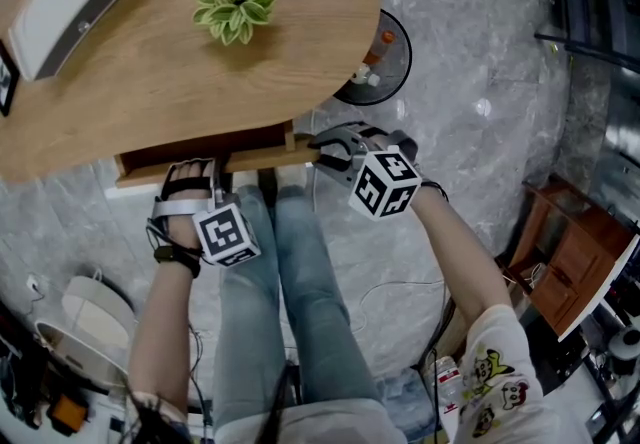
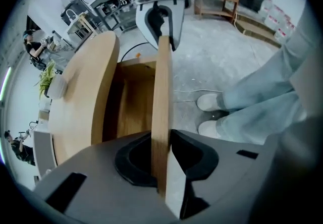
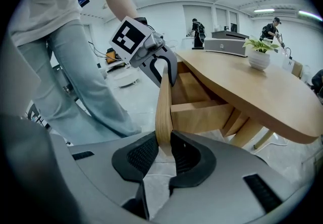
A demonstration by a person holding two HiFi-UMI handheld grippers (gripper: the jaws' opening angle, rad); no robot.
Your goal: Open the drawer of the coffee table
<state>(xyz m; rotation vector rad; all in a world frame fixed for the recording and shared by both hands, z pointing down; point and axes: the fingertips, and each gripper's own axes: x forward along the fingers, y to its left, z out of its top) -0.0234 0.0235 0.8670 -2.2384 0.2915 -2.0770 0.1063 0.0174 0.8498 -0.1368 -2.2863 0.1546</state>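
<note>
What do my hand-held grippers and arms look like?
The left hand-held gripper and right hand-held gripper have grey bodies, black ribbed pads and a white cube each with black square markers. White printed short sleeve on the right; dark strap on the left wrist.

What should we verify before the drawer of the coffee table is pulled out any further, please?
1. Left gripper on the drawer front: ok, the pads press both faces of the panel.
2. Right gripper on the same panel: ok, clamped on its edge.
3. Drawer started: ok, partly out from under the table top, with its inside showing.
4. Room to pull: cannot tell; the person's legs stand right in front of the drawer.
5. Potted plant: ok, upright and well back from the drawer side.
</note>
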